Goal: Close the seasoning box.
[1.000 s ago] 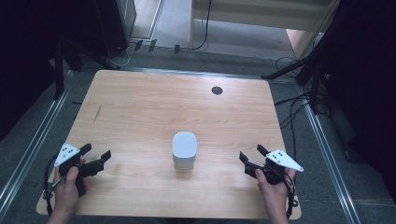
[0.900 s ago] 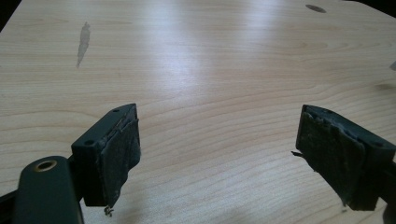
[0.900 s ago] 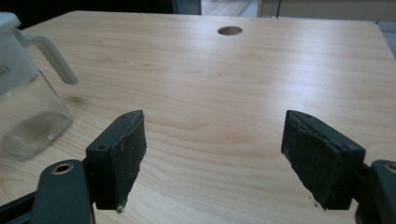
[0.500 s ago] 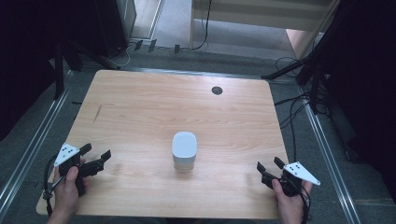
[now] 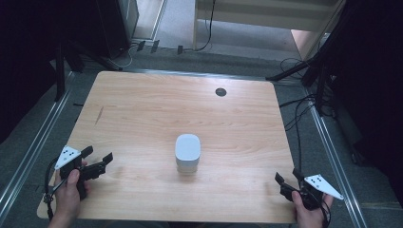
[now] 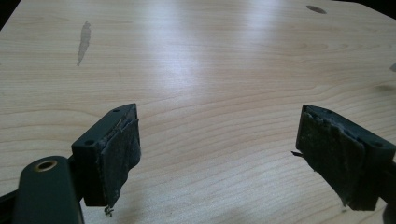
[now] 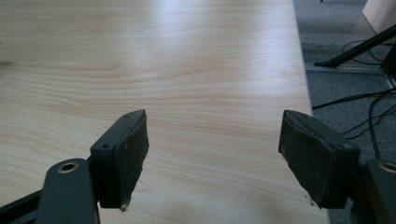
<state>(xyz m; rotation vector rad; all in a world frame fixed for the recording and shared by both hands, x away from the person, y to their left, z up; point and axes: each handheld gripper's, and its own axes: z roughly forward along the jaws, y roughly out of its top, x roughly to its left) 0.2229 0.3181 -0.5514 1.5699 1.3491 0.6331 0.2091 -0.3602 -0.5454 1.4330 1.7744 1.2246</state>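
While both grippers wait near the front corners of the wooden table (image 5: 142,109), the one thing to be handled, a small white block with rounded corners (image 5: 187,152), stands upright at the middle of the board, well apart from either tool. The left gripper (image 5: 99,160) lies low over the front-left corner with its jaws spread wide and nothing between them, as the left gripper view confirms. The right gripper (image 5: 289,177) sits at the front-right edge, jaws likewise parted and empty. The block looks rigid and smooth-skinned, probably light, so it may slip or tip if pinched high or off-centre. A sound hold would likely close the pads (image 6: 122,154) on two opposite flat sides, low to mid-height, squarely rather than across the rounded corners.
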